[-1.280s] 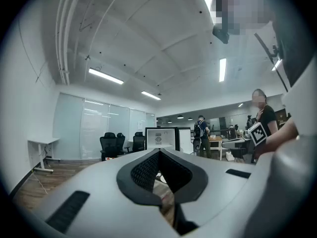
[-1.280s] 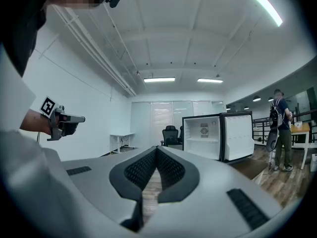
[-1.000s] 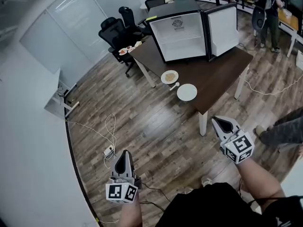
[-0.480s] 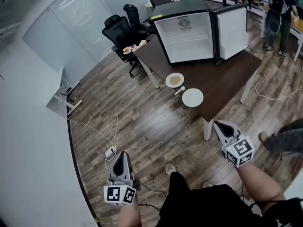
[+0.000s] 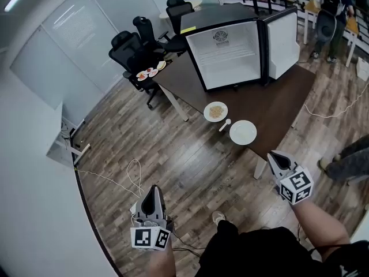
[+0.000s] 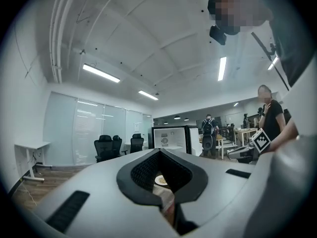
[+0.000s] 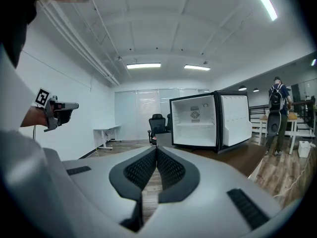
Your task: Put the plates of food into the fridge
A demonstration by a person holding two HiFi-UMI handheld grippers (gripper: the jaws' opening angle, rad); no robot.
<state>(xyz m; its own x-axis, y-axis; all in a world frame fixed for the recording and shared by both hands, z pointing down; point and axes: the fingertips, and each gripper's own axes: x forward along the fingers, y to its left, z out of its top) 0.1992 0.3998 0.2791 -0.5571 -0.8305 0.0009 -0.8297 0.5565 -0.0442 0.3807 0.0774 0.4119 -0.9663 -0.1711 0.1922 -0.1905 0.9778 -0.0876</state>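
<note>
The left gripper [image 5: 153, 189] and right gripper [image 5: 274, 156] are held short of the bench [image 5: 282, 100], each with its jaws pressed together and empty. The plate of food [image 5: 215, 111] sits on the bench beside a spoon [image 5: 225, 124] and an empty plate [image 5: 243, 131], in front of the open fridge [image 5: 228, 56].

Place: an open-plan office.
Seating: black swivel chairs [image 5: 130, 48] grouped beside the table.
Walls: frosted glass partitions [image 5: 75, 33].
Furniture: a white desk [image 5: 60, 134] against the wall; a brown table [image 5: 277, 105] with a small fridge [image 5: 228, 45] standing open on it.
Floor: wood-look planks [image 5: 173, 154] with loose cables [image 5: 132, 172].
Ceiling: long strip lights [image 6: 101, 73].
People: a person [image 5: 330, 2] with a backpack stands at a far table.
</note>
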